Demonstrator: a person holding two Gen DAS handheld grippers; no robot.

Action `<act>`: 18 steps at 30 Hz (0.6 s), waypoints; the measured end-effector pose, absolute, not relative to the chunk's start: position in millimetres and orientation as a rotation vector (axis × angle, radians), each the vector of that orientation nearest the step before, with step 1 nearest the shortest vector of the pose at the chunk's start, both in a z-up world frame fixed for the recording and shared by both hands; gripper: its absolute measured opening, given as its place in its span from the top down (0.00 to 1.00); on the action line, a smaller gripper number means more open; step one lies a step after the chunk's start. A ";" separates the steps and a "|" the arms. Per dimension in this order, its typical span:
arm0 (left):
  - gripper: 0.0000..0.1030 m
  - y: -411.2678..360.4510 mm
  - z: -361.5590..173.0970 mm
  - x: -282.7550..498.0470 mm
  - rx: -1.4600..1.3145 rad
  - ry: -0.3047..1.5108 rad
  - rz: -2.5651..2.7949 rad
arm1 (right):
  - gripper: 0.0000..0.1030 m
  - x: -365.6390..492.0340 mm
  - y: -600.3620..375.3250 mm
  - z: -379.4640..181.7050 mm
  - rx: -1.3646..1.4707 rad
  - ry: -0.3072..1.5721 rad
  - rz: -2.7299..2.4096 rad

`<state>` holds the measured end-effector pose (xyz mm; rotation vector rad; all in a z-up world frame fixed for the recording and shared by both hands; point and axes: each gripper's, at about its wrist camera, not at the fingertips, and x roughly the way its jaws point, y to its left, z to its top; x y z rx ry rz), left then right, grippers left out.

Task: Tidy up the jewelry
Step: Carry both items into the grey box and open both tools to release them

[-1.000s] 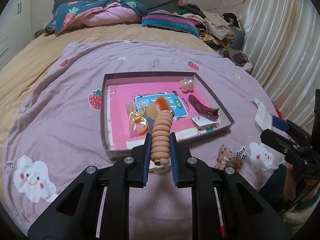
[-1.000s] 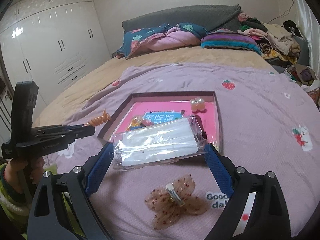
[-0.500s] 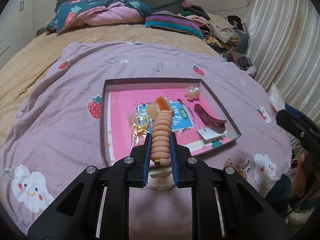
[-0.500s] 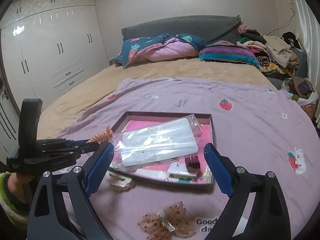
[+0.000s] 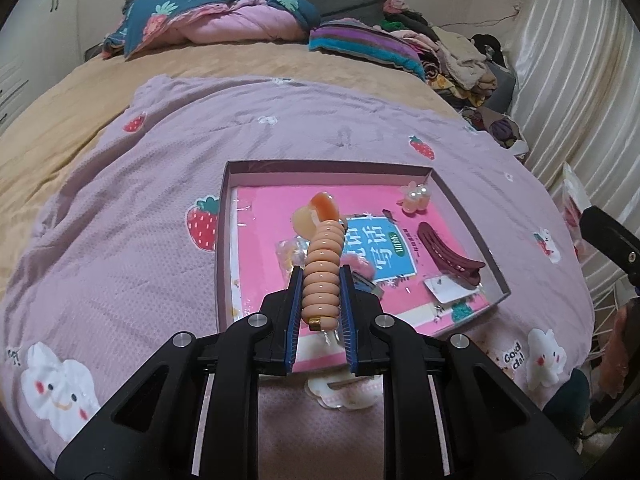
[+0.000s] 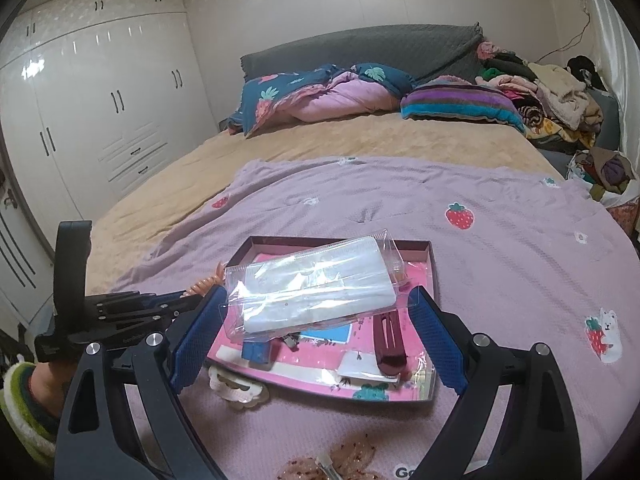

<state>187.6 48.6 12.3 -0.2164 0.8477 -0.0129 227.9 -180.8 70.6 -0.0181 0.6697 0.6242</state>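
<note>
My left gripper is shut on a peach ribbed hair clip and holds it over the near edge of the shallow pink-lined tray. In the right wrist view my right gripper has its jaws wide, shut on a clear plastic packet with a white insert, and holds it above the tray. In that view the left gripper comes in from the left beside the tray. The tray holds a maroon clip, a pearl flower clip, an amber clip and small packets.
A white flower-shaped clip lies on the lilac blanket just before the tray. A brown glitter butterfly clip lies nearer me. Pillows and a clothes pile sit at the bed's head, wardrobes left, curtain right.
Both grippers have moved forward over the tray's near side. The right one rose a little with the packet, so the butterfly clip slid to the bottom of its view. Neither grip changed.
</note>
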 end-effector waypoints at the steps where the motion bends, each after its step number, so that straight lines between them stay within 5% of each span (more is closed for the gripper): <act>1: 0.90 49.2 11.1 188.8 -0.218 0.851 -0.013 | 0.12 229.7 -179.5 69.7 -0.021 0.672 0.624; 18: 0.90 54.6 -16.5 205.6 -0.222 0.900 -0.014 | 0.12 264.2 -153.7 28.3 -0.061 0.777 0.618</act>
